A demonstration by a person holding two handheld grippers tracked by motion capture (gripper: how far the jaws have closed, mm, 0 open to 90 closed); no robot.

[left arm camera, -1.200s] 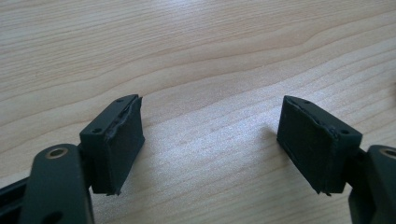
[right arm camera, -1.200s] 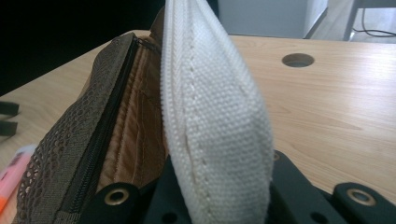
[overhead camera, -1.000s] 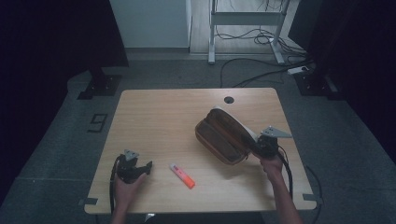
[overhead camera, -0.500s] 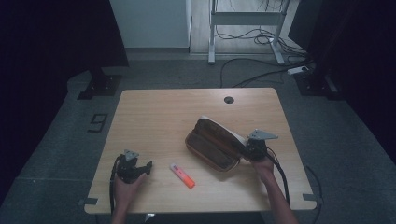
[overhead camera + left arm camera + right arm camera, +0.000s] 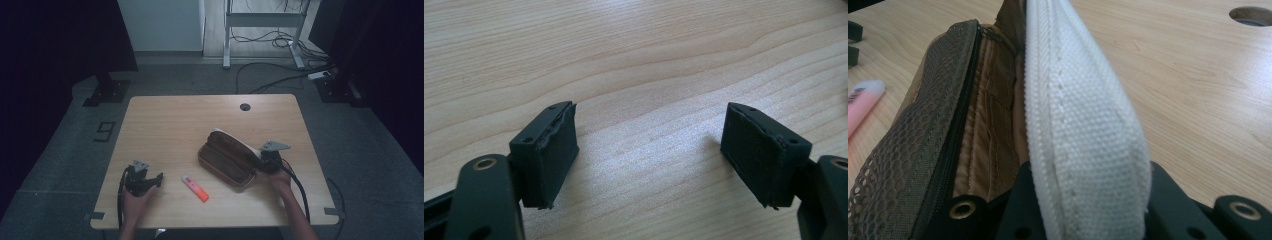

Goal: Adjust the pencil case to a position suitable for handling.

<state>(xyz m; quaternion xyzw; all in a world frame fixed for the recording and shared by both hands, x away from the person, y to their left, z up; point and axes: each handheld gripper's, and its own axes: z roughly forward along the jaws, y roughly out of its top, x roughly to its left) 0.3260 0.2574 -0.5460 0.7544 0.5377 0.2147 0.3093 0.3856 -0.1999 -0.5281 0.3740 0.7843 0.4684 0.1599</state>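
White canvas flap of the brown pouch [image 5: 227,157], right of centre on the surface [image 5: 170,125], was pinched in right gripper [image 5: 267,161] jaws, left gripper [image 5: 142,181] jaws open and empty; thin edge grip could slip, dropping flap shut.

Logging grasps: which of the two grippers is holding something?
The right gripper: its jaws pinch the pencil case's white flap. The left gripper is open on bare table.
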